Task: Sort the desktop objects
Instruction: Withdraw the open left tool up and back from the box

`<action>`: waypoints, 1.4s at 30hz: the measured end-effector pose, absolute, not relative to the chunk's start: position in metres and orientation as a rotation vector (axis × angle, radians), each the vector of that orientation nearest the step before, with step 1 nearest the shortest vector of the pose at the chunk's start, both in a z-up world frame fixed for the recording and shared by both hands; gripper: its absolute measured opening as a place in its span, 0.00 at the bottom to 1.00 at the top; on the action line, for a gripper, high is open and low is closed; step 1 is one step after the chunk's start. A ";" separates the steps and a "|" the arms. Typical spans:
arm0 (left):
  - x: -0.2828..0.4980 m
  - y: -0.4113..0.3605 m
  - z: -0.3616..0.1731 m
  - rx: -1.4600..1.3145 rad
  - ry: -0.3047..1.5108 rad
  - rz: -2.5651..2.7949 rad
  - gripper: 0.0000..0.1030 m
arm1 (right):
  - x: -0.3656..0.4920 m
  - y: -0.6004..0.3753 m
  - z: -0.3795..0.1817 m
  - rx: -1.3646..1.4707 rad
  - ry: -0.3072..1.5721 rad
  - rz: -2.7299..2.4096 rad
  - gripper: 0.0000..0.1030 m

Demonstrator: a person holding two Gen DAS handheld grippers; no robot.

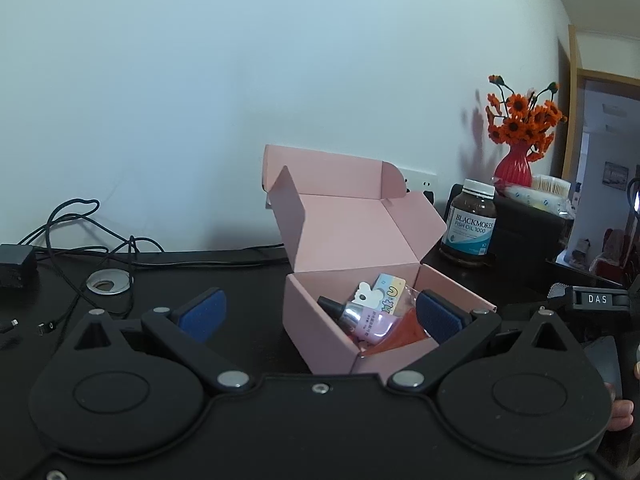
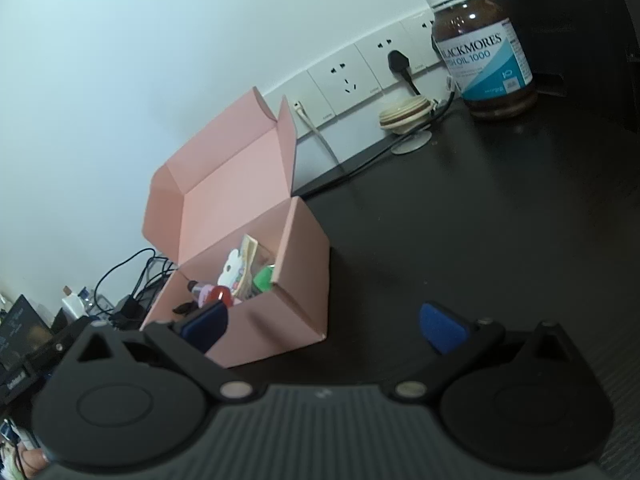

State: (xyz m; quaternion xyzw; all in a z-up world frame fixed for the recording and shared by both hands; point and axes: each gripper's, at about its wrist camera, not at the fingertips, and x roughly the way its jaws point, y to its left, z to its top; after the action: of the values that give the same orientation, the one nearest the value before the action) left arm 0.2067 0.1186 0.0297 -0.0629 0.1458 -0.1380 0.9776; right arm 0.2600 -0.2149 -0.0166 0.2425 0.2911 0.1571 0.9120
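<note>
My left hand-held gripper is wide apart and holds nothing. The pink box sits on the worktop right ahead of it, lid up, small things inside (a little bottle lies slanted). My right hand-held gripper, also apart and empty, has the box ahead to its left, long side slanting away.

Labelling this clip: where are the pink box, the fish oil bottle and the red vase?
pink box (image 1: 320,320), left wrist view, front wall.
fish oil bottle (image 2: 486,62), right wrist view, label.
red vase (image 1: 513,168), left wrist view, body.
</note>
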 end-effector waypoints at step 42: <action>0.210 0.128 0.025 -0.116 0.308 -0.194 1.00 | 0.265 -0.195 0.005 0.245 0.632 0.247 0.99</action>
State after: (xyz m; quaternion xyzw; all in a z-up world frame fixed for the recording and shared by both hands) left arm 0.2100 0.1282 0.0246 -0.0574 0.1532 -0.0963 0.9818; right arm 0.2654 -0.1949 0.0051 0.1198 0.3094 0.1209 0.9356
